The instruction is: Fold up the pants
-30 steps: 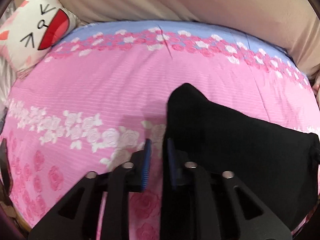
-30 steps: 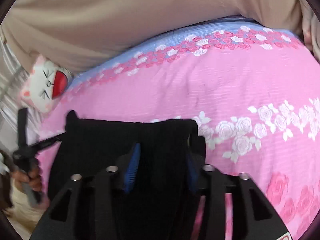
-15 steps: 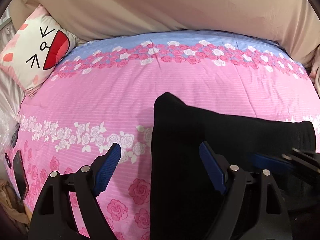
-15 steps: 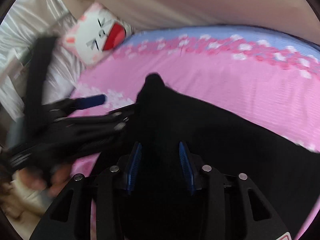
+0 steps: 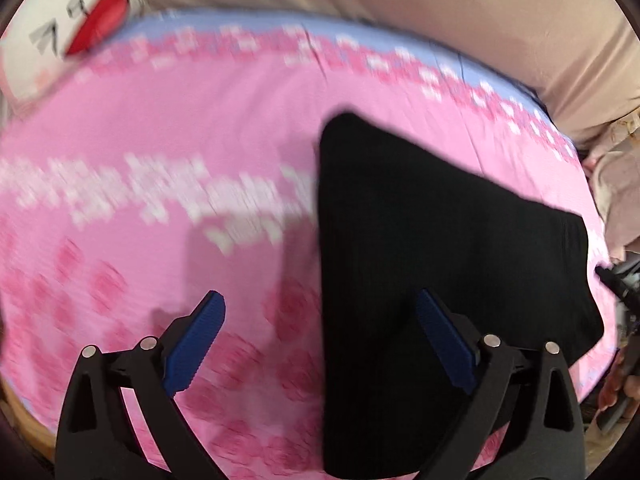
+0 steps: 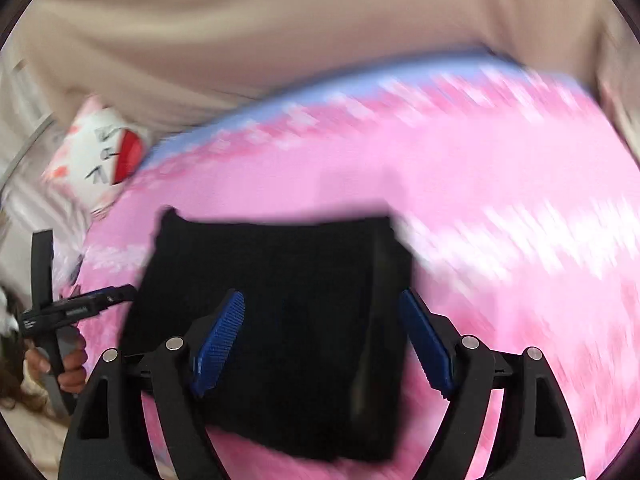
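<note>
Black pants [image 6: 276,320] lie folded square at lower centre on the pink bedsheet [image 6: 500,208], apparently finished; left gripper [image 5: 320,340] and right gripper [image 6: 320,336] hover empty, jaws wide.

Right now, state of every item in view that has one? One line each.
left gripper: open, empty, above the pants' left edge
right gripper: open, empty, over the pants
black pants: folded into a compact rectangle, flat on the bedsheet, released
pink floral bedsheet: spread flat
cat-face pillow: lying at the bed's far corner
</note>
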`<action>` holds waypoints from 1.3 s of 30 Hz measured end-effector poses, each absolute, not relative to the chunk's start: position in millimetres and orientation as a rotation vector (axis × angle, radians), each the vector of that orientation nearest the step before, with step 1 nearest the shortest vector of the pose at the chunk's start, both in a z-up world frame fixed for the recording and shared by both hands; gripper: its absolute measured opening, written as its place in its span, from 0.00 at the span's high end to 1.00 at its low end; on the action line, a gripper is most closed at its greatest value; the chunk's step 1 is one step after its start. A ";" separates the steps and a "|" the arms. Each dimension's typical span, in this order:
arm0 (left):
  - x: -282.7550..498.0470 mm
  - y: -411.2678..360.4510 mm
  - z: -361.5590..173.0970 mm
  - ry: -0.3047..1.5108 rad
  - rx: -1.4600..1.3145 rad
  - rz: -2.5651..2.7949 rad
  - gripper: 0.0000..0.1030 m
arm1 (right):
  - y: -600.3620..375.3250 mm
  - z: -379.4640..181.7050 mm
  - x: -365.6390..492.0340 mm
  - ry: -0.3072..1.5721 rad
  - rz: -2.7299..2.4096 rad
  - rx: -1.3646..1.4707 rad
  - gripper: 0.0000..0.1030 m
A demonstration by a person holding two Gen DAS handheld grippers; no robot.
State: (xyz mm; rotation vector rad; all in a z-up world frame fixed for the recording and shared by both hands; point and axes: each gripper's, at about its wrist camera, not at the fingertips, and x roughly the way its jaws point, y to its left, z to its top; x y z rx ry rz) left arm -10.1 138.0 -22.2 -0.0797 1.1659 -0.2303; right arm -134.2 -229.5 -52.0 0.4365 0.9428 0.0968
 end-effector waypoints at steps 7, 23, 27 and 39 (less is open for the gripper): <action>-9.7 122.4 -44.1 1.268 -0.203 -0.342 0.05 | -229.9 -95.6 -152.8 1.018 0.246 0.641 0.15; -4.5 133.2 -43.7 1.251 -0.444 -0.485 0.75 | -223.1 -85.7 -144.3 0.920 0.255 0.676 0.65; -14.6 139.9 -10.4 1.186 -0.446 -0.563 0.82 | -216.1 -55.8 -152.0 0.882 0.290 0.633 0.67; -38.1 149.7 139.8 0.778 -0.306 -0.733 0.84 | -209.6 58.5 -170.4 0.634 0.387 0.504 0.67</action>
